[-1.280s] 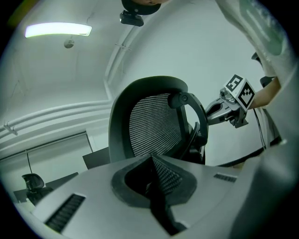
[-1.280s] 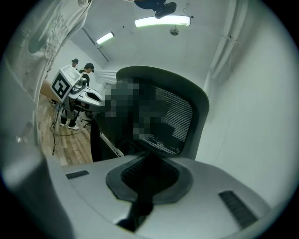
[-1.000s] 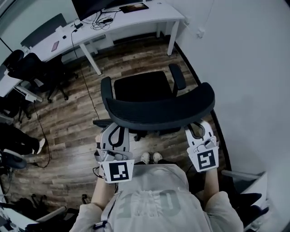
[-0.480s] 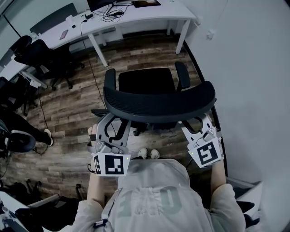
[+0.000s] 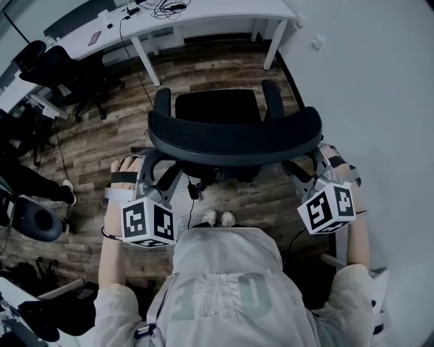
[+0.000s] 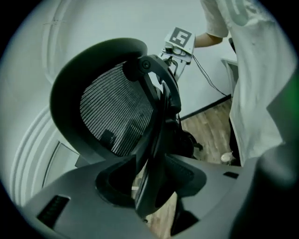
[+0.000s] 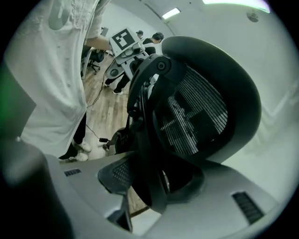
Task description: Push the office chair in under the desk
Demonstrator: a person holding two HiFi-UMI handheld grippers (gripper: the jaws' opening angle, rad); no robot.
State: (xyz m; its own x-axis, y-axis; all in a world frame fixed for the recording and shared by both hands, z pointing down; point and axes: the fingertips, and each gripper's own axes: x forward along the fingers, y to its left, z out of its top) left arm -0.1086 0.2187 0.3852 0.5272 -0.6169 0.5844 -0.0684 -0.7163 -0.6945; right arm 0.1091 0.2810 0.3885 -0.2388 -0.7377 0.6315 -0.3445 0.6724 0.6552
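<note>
Currently I see left gripper [image 6: 154,186] and right gripper [image 7: 149,182] jaws opening, unclamped around the chair [image 5: 234,139] back; pushing unevenly could swivel it wide of the desk [image 5: 203,17]

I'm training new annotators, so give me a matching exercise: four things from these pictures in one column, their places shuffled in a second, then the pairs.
Things
1. left gripper
2. white desk
3. person's shoes
4. right gripper

Places
A. on the wood floor, just behind the office chair
B. at the right end of the chair's backrest
C. at the top of the head view, beyond the chair
D. at the left end of the backrest

Pairs: 1-D, 2-C, 3-A, 4-B.

Both grippers' jaws are opening, a backrest strut between each pair.
</note>
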